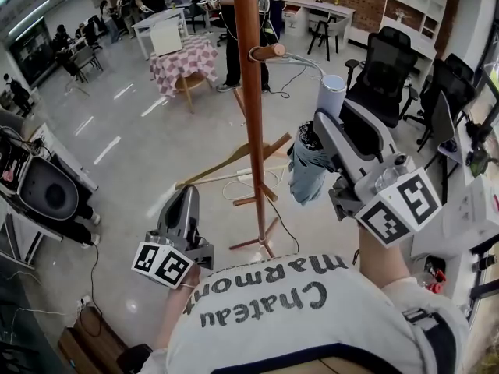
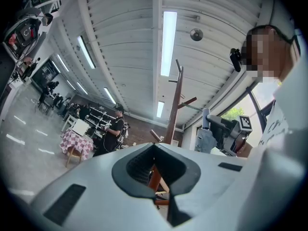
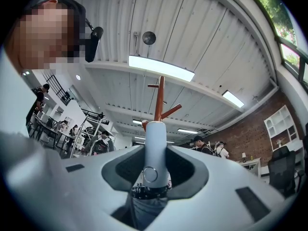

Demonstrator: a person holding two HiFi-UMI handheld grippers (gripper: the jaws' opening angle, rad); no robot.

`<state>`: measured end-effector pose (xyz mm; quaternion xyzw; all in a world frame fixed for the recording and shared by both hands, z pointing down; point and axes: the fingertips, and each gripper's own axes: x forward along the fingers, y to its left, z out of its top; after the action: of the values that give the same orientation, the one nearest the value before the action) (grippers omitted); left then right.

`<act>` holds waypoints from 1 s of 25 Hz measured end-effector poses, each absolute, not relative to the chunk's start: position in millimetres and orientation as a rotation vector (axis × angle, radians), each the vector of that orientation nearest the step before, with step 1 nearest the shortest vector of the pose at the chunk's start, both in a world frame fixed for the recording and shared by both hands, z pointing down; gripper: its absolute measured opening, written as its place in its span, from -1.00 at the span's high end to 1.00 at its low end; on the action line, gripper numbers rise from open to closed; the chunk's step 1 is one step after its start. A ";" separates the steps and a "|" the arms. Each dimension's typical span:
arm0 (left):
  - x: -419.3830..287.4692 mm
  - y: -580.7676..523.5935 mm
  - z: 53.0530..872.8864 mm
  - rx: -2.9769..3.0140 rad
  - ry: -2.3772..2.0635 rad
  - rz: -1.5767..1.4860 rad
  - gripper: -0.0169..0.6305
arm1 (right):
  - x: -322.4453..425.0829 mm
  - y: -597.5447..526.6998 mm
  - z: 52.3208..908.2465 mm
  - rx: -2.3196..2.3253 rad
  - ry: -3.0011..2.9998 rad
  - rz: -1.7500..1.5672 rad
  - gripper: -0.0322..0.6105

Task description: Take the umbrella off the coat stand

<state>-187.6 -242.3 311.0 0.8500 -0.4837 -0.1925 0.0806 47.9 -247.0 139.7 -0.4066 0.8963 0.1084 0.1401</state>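
A folded blue umbrella [image 1: 309,170] with a pale handle sits upright just right of the wooden coat stand [image 1: 251,115], its handle clamped between the right gripper's [image 1: 321,127] jaws. A thin strap seems to run from the handle to a peg [image 1: 267,52], so the lift-off looks half done, and next the strap likely needs slipping clear of that peg. The left gripper [image 1: 181,199] hangs low, left of the stand, jaws together on nothing

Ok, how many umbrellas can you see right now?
1: a folded blue umbrella, its pale handle clamped in the right gripper, beside the wooden coat stand. Others could be hidden in the cluttered room behind.
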 end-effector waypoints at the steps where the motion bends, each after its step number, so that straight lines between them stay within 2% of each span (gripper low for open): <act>1: -187.8 -242.2 310.9 2.540 -1.447 -0.577 0.88 | 47.6 -246.5 138.7 -1.174 2.589 0.317 0.44; 25: -185.7 -233.7 302.6 2.550 -1.426 -0.614 0.88 | 54.4 -219.2 114.4 -1.171 2.549 0.396 0.44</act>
<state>-185.7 -233.7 302.6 0.8515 -0.4763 -0.2051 0.0778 54.4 -219.2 114.4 -0.4084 0.8890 0.1383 0.1540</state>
